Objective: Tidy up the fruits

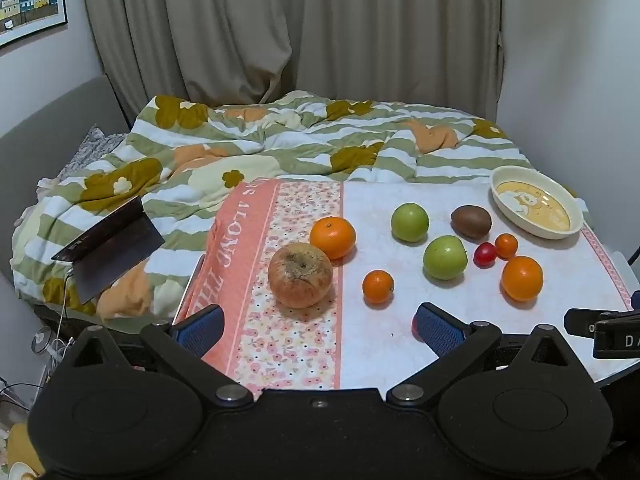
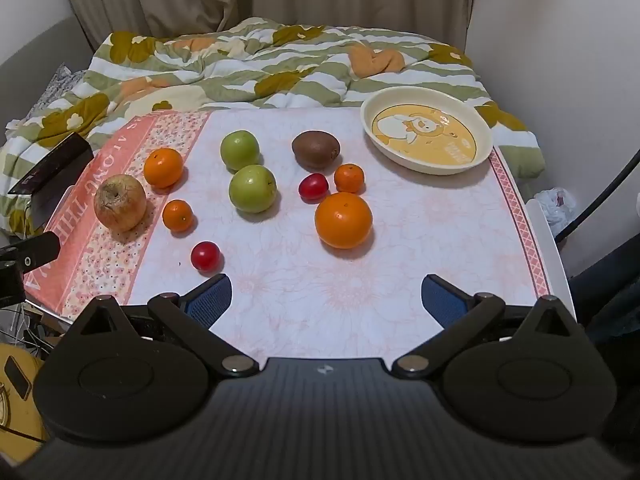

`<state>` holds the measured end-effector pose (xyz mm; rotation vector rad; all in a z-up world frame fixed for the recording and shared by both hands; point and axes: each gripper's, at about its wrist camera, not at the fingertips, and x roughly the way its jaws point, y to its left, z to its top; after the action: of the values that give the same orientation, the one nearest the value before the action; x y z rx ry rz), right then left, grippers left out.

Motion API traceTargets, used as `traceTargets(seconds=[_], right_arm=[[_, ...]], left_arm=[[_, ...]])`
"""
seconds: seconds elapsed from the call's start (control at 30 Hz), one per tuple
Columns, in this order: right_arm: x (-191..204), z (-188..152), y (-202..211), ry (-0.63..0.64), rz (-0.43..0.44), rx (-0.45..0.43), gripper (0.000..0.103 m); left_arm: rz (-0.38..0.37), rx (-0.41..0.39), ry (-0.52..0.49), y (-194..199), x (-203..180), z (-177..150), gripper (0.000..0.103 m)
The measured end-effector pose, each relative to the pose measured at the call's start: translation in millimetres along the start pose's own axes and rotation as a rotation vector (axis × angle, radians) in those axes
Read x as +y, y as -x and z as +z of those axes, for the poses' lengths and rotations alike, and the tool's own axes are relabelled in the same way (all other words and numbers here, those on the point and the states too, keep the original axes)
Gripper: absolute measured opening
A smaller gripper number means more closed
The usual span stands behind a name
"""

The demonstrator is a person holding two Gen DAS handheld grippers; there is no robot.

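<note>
Fruit lies loose on a cloth-covered table. A cream plate with a yellow cartoon stands empty at the far right; it also shows in the left wrist view. Nearest my open, empty right gripper are a large orange and a red tomato. Beyond lie two green apples, a kiwi, small oranges and another tomato. My left gripper is open and empty, in front of a brownish apple and an orange.
A bed with a striped floral duvet lies behind the table. A dark open laptop sits on the bed at the left. Curtains hang behind. The table's right edge is near a wall.
</note>
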<state>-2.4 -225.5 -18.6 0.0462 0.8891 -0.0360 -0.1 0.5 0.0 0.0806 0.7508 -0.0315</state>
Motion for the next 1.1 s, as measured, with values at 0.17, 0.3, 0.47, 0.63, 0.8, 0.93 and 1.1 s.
traceTargets(seconds=[0.17, 0.3, 0.47, 0.63, 0.8, 0.93, 1.1], right_arm=[[0.1, 0.6, -0.4, -0.001, 0.000, 0.005, 0.103], [0.5, 1.1, -0.8, 0.000, -0.003, 0.005, 0.103], [1.2, 1.5, -0.9, -0.001, -0.003, 0.006, 0.103], [0.1, 1.7, -4.5, -0.003, -0.003, 0.008, 0.103], [-2.0, 3.0, -7.4, -0.004, -0.004, 0.012, 0.103], [-2.0, 2.5, -8.1, -0.005, -0.004, 0.013, 0.103], [-1.5, 3.3, -8.7, -0.006, -0.002, 0.017, 0.103]], left_arm=[[-0.001, 0.000, 0.000, 0.2, 0.7, -0.3, 0.103], [-0.001, -0.005, -0.005, -3.1, -4.4, 3.6, 0.103], [-0.010, -0.011, -0.004, -1.2, -3.1, 4.9, 0.103], [-0.009, -0.011, -0.009, -1.4, -4.5, 5.2, 0.103], [-0.006, -0.014, -0.014, -1.6, -6.3, 5.1, 0.103], [-0.006, -0.013, -0.015, -2.4, -7.0, 6.1, 0.103], [-0.006, -0.012, -0.015, -2.3, -7.0, 6.4, 0.103]])
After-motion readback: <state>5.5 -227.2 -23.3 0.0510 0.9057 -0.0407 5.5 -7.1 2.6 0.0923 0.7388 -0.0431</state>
